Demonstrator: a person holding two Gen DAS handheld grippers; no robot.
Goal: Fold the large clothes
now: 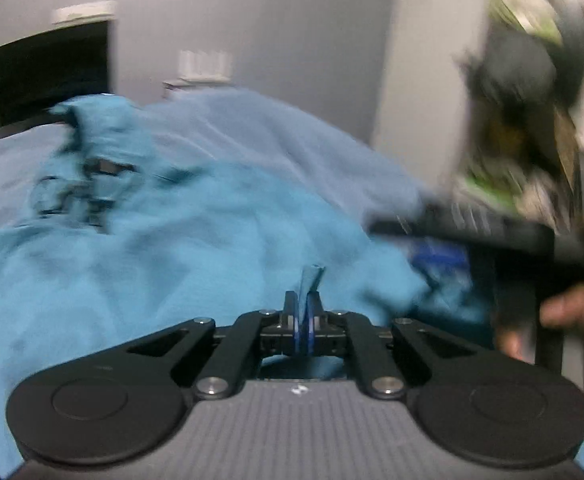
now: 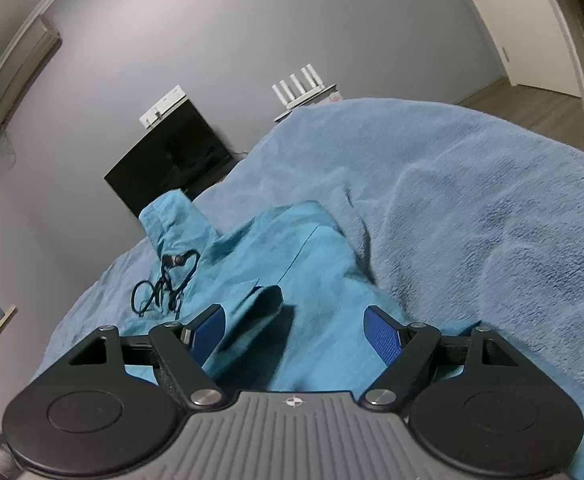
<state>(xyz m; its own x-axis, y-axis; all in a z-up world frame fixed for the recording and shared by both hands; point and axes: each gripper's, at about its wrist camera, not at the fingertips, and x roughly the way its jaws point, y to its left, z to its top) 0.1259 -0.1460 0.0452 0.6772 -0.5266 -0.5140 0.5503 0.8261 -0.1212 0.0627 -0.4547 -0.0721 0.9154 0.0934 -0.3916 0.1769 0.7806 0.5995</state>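
**Left grip made, right yet to pinch**

The teal garment [image 2: 276, 264] lies rumpled on the near part of the blue blanket [image 2: 471, 208]. The left gripper [image 1: 303, 312] is pressed together on a pinch of its cloth. The right gripper [image 2: 297, 332] hangs spread over a near fold. Next, I judge, the right must pinch an edge so both can lift and spread it.

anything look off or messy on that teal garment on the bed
A black cord lies tangled in loops on the teal garment near its collar. The garment is rumpled, with one flap turned over, not lying flat on the blue blanket.
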